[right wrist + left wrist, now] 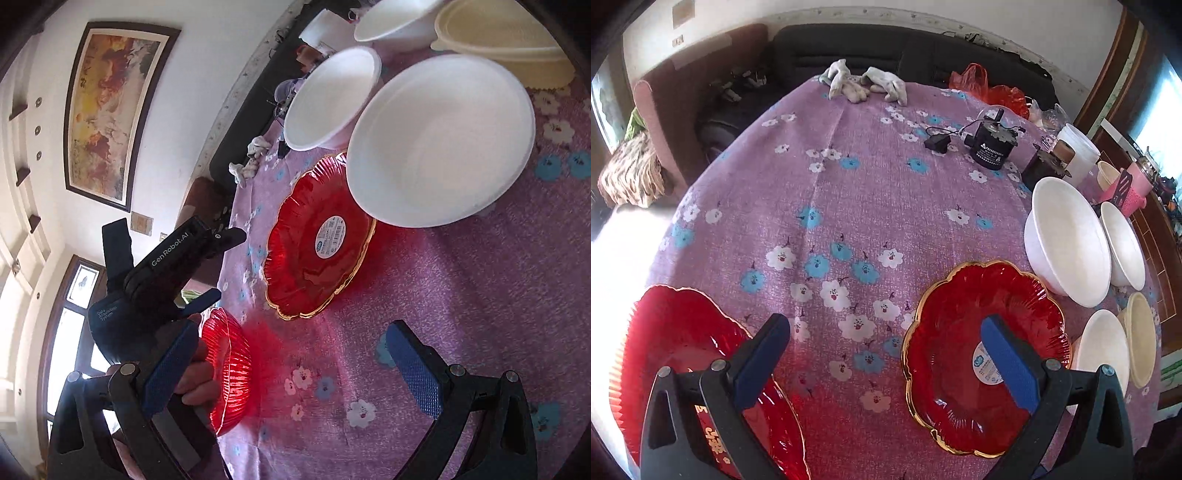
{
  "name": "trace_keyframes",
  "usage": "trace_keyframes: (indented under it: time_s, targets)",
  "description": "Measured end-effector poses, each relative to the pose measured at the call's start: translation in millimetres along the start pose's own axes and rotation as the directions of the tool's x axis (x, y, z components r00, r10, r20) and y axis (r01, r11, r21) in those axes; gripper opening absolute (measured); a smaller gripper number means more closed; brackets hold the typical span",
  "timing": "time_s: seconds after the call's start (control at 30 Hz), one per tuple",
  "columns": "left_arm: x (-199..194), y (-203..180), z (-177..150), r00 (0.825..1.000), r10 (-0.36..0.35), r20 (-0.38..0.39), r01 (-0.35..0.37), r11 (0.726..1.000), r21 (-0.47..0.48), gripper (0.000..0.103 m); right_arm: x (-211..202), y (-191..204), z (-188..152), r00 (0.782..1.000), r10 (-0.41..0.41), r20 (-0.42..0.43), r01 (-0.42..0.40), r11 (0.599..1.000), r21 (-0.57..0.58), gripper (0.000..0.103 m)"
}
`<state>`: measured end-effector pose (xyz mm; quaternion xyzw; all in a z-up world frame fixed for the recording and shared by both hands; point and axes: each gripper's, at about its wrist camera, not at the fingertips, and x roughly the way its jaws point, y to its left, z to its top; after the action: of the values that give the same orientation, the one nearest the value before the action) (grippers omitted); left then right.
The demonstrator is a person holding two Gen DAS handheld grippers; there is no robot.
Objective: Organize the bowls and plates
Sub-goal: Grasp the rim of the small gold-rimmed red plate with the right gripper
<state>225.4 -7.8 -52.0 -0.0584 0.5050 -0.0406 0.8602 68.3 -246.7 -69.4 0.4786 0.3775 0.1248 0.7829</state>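
The sorting looks barely begun: two red scalloped glass plates lie well apart on the purple floral tabletop, unstacked. One gold-rimmed red plate lies flat, face up, roundish with no clear long axis. The other red fluted plate sits at the near-left edge. White foam bowls cluster upright at the right. The left hand-held gripper and the right hand-held gripper both gape, holding nothing.

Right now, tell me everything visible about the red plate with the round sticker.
The red plate with the sticker looks like translucent ribbed glass with a scalloped, gold-edged rim. A round white-and-blue label sits near its centre. It lies flat and right side up on the floral purple tablecloth, empty. In the right wrist view a white bowl overlaps its far edge; whether they touch cannot be told. Nothing grips it.
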Motion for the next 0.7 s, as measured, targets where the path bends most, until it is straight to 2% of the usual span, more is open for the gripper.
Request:
trace_keyframes:
  time_s: [0.17,0.5,0.57,0.63,0.7]
  targets:
    - [14,5,5,0.998,-0.052,-0.045,0.05,0.998,-0.042,0.103,16,-7,7,1.0,0.016,-0.002,-0.015,0.995,0.102,0.103]
    - [35,-3,0,0.988,-0.118,-0.097,0.115,0.993,-0.04,0.103,30,2,18,0.999,-0.006,0.051,-0.001,0.991,0.133,0.102]
    - [35,-7,-2,0.988,-0.12,-0.094,0.119,0.993,-0.02,0.103,33,1,20,0.999,0.001,0.048,-0.008,0.991,0.132,0.093]
    - [35,-8,-2,0.986,-0.135,-0.094,0.134,0.991,-0.014,0.103,36,-3,21,0.999,-0.033,0.041,0.027,0.99,0.136,0.075]
    - [34,-9,-3,0.984,-0.153,-0.092,0.152,0.988,-0.013,0.101,38,-6,22,0.998,-0.044,0.04,0.039,0.99,0.134,0.066]
